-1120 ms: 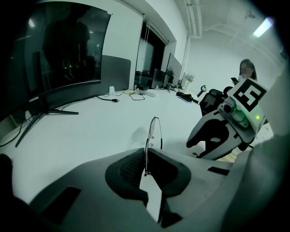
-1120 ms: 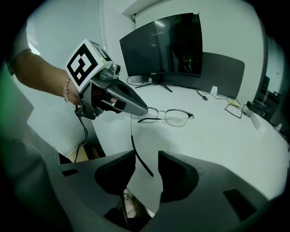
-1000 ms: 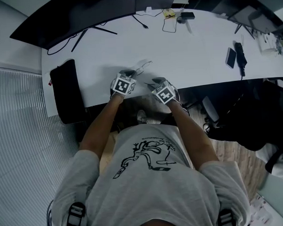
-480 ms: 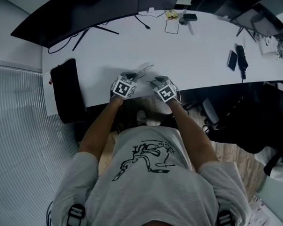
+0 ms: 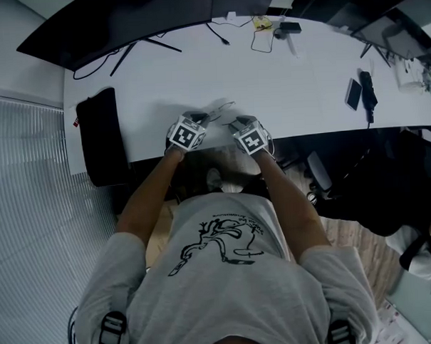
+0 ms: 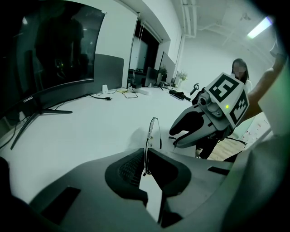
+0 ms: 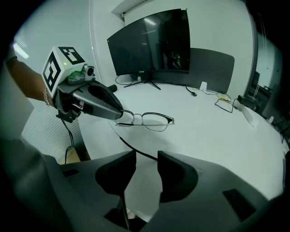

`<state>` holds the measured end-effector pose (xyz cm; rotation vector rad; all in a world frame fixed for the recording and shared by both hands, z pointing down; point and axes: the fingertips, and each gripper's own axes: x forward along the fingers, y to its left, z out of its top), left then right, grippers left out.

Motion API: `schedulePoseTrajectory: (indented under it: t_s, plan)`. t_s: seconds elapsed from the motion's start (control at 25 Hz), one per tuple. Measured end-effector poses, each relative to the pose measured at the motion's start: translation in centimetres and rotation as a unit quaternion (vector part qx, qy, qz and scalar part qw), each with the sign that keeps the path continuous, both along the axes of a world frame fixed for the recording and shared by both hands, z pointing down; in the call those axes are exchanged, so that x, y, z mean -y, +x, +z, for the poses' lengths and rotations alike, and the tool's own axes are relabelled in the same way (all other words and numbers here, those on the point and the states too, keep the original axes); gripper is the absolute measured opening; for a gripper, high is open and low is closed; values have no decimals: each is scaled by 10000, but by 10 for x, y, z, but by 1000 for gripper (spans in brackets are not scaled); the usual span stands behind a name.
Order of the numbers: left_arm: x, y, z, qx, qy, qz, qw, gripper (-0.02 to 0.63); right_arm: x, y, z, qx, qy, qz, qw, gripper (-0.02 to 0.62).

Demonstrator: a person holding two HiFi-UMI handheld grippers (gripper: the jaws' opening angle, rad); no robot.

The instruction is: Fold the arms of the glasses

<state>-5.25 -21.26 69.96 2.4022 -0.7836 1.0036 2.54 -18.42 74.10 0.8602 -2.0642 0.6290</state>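
Glasses with thin dark metal rims (image 7: 149, 120): nearest you, their open temple arm (image 7: 136, 152) runs between your released right tongs (image 7: 146, 163). Your left tongs (image 6: 146, 156) are clenched on the frame's end above the white counter (image 7: 204, 131). Next, likely swing that arm inward.

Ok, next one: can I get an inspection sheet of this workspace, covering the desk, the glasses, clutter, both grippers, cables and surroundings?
Surface: white desk, mostly bare.
Job's things: glasses with one arm unfolded, reaching toward the right gripper.
Clutter: black flat bag at the desk's left edge; phone at the right.
Grippers: left gripper shut on one end of the glasses' frame; right gripper open, the arm's tip between its jaws, not pinched.
Cables: loose cables along the far edge by the monitor.
Surroundings: a person in the background of an office.
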Motion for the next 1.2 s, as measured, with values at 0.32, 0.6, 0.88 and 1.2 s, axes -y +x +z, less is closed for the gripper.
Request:
schedulePoseTrajectory:
  t_s: [0.32, 0.6, 0.88, 1.2]
  plan:
    - [-8, 2, 1, -4, -129, 126, 9998, 38, 5, 7, 5, -149, 58, 20, 9999, 156]
    - [-12, 4, -1, -19, -182, 234, 9996, 38, 7, 5, 5, -102, 31, 25, 9999, 156]
    - [-17, 6, 1, -20, -261, 316, 9992, 38, 9, 7, 8, -128, -11, 67, 9999, 156]
    - [-20, 7, 1, 4, -295, 406, 9987, 38, 16, 10, 4, -281, 127, 52, 9995, 157]
